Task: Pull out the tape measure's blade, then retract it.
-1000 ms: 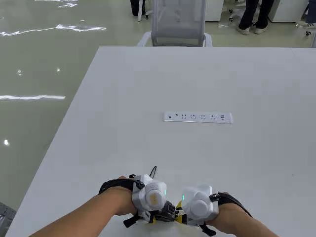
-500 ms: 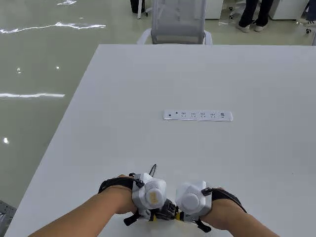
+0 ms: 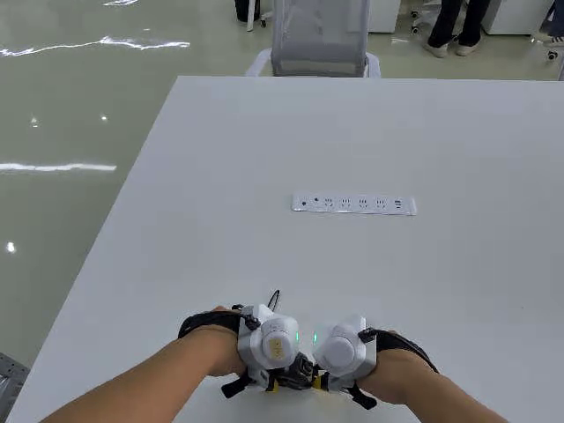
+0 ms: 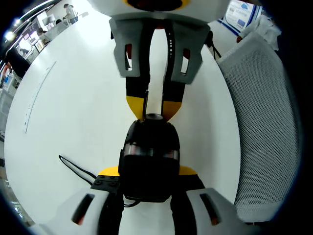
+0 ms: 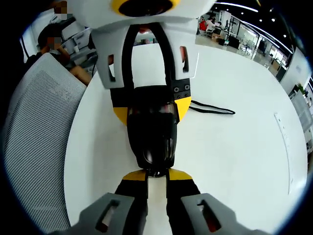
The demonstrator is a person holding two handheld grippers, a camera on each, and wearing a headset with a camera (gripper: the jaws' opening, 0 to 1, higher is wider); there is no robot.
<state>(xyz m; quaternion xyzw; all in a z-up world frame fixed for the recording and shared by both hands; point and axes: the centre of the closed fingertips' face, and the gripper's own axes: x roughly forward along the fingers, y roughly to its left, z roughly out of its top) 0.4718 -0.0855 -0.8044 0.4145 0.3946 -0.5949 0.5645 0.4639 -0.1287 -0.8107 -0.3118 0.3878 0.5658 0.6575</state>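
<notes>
Right tool (image 5: 156,177) nearer, pinching blade (image 5: 156,185), left tool (image 4: 148,172) clamping tape measure (image 5: 151,132), table (image 3: 352,132) edge close

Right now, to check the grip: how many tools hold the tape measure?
2. The left tool clamps the tape measure by its case; the right tool pinches its front end.

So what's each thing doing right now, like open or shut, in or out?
tape measure, held at both ends, blade looks pulled in
left tongs, shut on its case
right tongs, shut on its front tip
power strip, nothing plugged in
strap, lying slack
</notes>
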